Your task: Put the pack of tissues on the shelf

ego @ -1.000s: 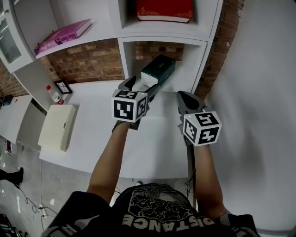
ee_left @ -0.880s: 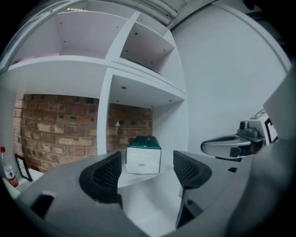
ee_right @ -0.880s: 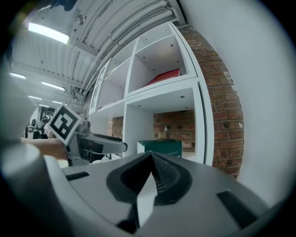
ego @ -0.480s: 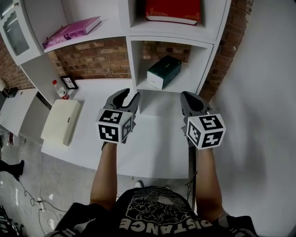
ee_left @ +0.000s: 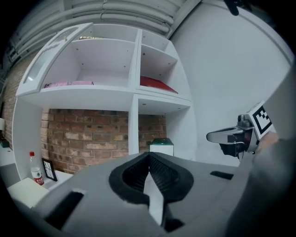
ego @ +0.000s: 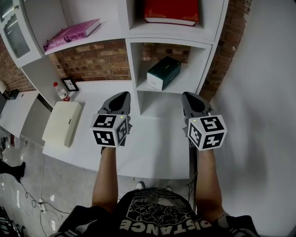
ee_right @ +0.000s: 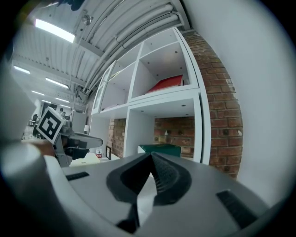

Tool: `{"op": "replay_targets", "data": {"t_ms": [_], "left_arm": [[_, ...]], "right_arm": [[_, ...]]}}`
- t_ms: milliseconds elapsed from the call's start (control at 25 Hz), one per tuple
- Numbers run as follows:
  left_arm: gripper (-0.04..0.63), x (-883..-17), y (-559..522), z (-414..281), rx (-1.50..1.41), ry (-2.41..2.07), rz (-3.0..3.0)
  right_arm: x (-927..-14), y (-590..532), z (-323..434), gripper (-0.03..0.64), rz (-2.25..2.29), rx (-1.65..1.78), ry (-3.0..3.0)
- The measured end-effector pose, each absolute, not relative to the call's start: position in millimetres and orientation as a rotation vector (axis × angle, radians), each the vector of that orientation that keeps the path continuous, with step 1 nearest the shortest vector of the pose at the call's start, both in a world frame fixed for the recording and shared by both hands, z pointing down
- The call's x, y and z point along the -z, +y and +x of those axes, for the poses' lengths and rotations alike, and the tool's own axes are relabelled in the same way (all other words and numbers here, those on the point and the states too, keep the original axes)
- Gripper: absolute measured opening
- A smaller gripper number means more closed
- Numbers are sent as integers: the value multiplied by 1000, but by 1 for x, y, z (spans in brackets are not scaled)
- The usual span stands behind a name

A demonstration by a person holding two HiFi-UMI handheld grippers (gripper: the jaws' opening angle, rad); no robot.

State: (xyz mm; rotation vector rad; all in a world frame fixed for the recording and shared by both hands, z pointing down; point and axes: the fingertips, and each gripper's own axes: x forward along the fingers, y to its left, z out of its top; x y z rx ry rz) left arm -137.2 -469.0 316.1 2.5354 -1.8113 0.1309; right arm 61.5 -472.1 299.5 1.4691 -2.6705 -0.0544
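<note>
The pack of tissues [ego: 163,72], a dark green box with a white end, lies in the lower cubby of the white shelf [ego: 134,65]; the box [ee_left: 161,146] shows from the left gripper view and the box [ee_right: 162,149] from the right gripper view. My left gripper [ego: 124,95] hovers over the white desk [ego: 152,148], well short of the cubby. Its jaws have just been closing and now meet with nothing between them. My right gripper [ego: 189,95] is level with it on the right, shut and empty.
A red book [ego: 171,10] lies in the cubby above and a pink book [ego: 71,33] on the shelf board to the left. On the desk's left end are a cream case [ego: 62,122], a small bottle [ego: 60,91] and a small frame [ego: 70,84]. A brick wall backs the shelf.
My left gripper has drawn back from the cubby toward the person and its jaws have closed. The tissue pack stays in the cubby. The right gripper has held still.
</note>
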Motion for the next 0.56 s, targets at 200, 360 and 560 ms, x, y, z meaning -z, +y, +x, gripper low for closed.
{"op": "replay_targets", "data": {"t_ms": [200,360,560], "left_arm": [[6,-319,-470,-137,-134,-1787,2529],[6,-323,-470,-135,-143,-1772,2531],[6,-324,-470,-135,-157,-1776,2536]], "right_arm": [[-299,-471,61,0,1472,63,-2658],[-298,-470,58,0,1466,66,-2661],[-298,-469,56,0,1464,67,-2662]]}}
